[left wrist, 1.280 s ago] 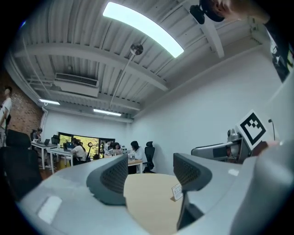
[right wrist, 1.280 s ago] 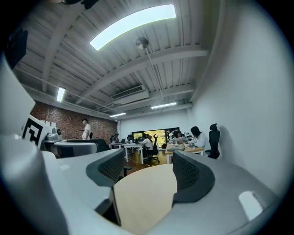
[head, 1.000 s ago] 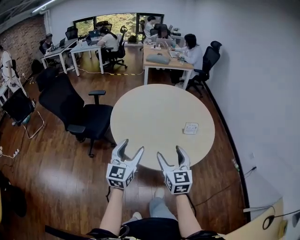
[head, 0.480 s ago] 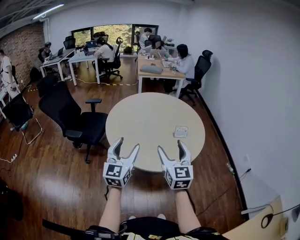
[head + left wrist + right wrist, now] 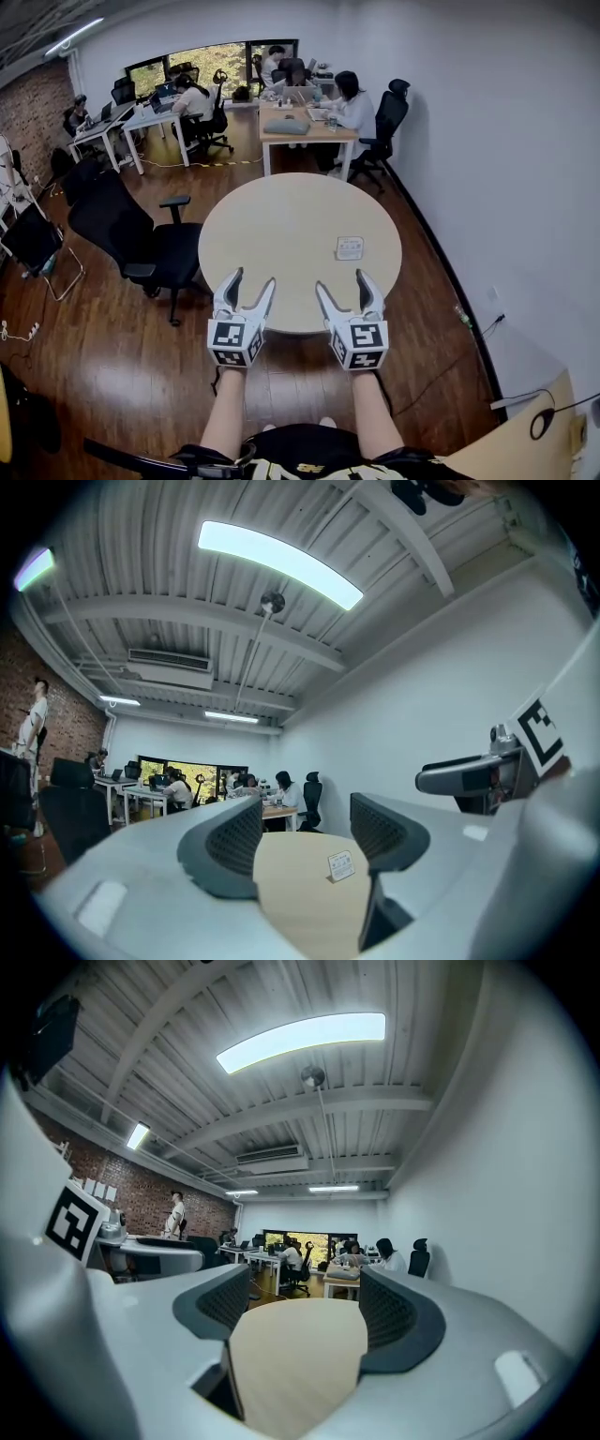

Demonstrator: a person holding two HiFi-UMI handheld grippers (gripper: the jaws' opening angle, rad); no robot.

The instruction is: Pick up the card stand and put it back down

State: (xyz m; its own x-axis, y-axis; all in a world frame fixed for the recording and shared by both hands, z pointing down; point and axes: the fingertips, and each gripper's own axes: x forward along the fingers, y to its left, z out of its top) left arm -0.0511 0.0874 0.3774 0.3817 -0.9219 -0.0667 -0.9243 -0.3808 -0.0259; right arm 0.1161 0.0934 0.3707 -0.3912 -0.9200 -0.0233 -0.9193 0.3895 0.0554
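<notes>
In the head view, the left gripper [image 5: 251, 281] and the right gripper [image 5: 342, 283] are held side by side at the near edge of the round table [image 5: 281, 211]. The card stand [image 5: 350, 247] is set on the table ahead of the right gripper.

In the left gripper view, the jaws are spread and empty, and the stand is seen beyond them, untouched.

In the right gripper view, tabletop is framed between 2 jaws that have just been opening, with nothing gripped.

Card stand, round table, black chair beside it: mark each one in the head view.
card stand [image 5: 350, 247], head view, middle of the card's face.
round table [image 5: 281, 234], head view, bare top left of centre.
black chair [image 5: 175, 251], head view, on the seat cushion.
</notes>
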